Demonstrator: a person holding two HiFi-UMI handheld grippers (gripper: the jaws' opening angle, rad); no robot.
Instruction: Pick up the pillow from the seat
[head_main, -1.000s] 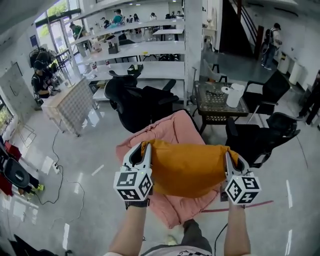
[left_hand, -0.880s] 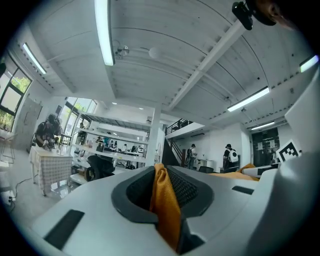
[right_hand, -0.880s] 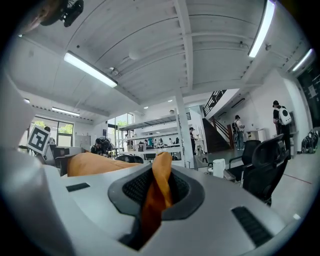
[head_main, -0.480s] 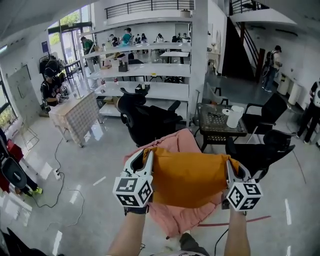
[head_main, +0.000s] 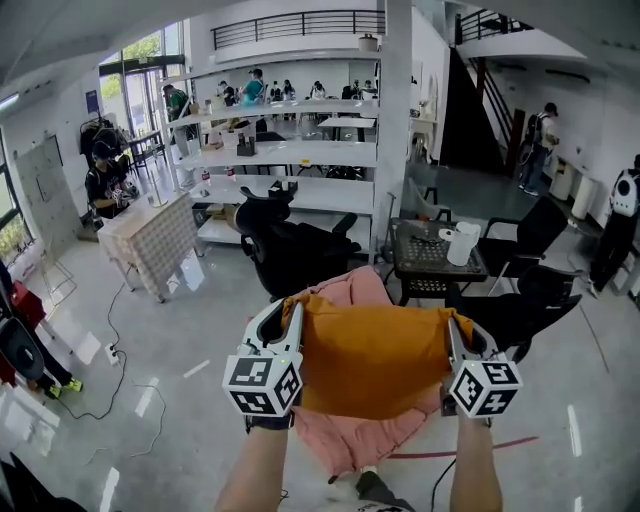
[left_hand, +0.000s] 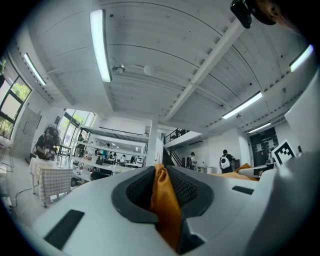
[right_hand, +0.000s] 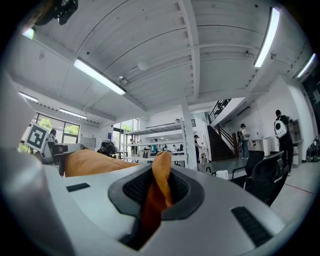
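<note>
Little has shifted in the last second: the pillow (head_main: 372, 360) hangs between the two grippers as before, and only the head view has tipped up a little. The left gripper (head_main: 283, 310) is clamped on the pillow's left corner, with orange fabric bunched between its pads. The right gripper (head_main: 455, 328) pinches the right corner the same way. Holding both upper corners probably keeps the soft pillow spread and level. It is up in the air in front of the person, above the pink-draped seat (head_main: 362, 440) and apparently clear of it.
</note>
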